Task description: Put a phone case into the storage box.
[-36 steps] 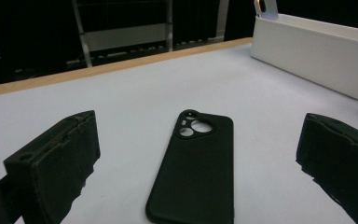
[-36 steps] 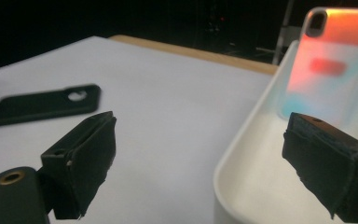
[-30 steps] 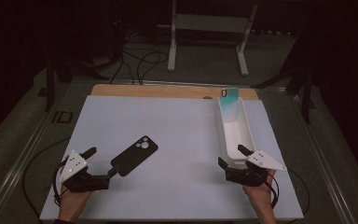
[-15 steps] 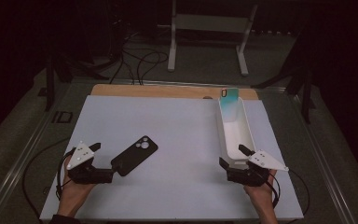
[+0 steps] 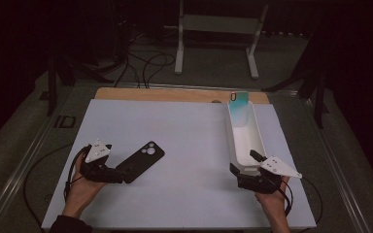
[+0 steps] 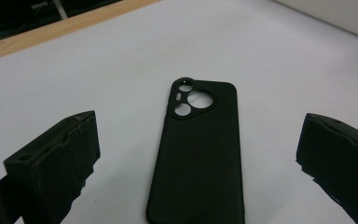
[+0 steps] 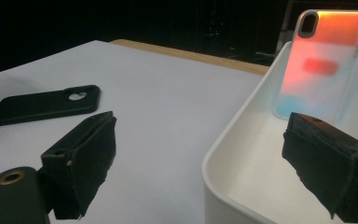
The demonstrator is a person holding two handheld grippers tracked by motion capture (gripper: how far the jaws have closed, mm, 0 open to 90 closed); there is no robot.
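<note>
With its jaws spread wide, the left claw (image 6: 196,158) is straddling the flat black phone case (image 6: 200,149), risking it skidding across the worktop (image 5: 189,131) instead of lifting.

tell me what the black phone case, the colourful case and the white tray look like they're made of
Black phone case: probably soft silicone or rubber, matte, no glare.
Iridescent phone case: likely hard plastic, glossy, orange-to-blue sheen with a clear rim.
White tray: seemingly moulded plastic, smooth, rounded rim.
</note>
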